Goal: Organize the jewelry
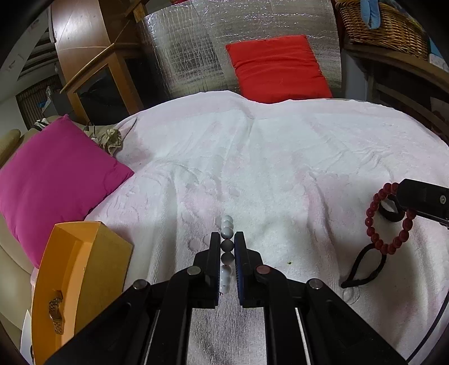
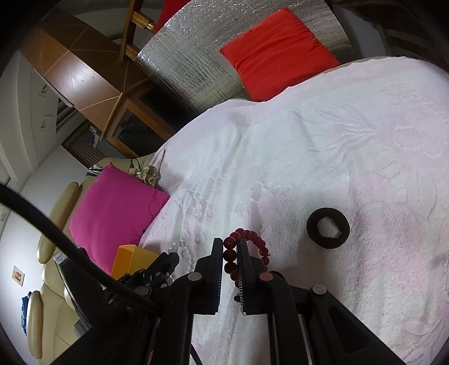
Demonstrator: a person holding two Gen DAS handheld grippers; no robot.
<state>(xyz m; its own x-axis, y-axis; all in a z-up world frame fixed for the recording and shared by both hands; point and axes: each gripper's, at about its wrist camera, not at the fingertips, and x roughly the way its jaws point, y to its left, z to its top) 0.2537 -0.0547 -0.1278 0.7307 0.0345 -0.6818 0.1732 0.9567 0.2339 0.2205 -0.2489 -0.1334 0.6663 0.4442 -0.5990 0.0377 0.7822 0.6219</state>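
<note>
My left gripper (image 1: 227, 241) is shut on a white and grey bead bracelet (image 1: 226, 227), held edge-on over the white towel (image 1: 252, 157). My right gripper (image 2: 230, 247) is shut on a dark red bead bracelet (image 2: 252, 238); this bracelet also shows in the left wrist view (image 1: 387, 216), hanging from the right gripper at the right edge. An open orange box (image 1: 78, 278) stands at the towel's left edge with a gold metal watch (image 1: 56, 311) inside; the box also shows in the right wrist view (image 2: 132, 261).
A black fabric hair ring (image 2: 328, 227) lies on the towel right of my right gripper. A thin black hair tie (image 1: 364, 266) lies below the red bracelet. A magenta cushion (image 1: 53, 179) sits at the left, a red cushion (image 1: 277, 67) behind, and a wicker basket (image 1: 381, 25) at top right.
</note>
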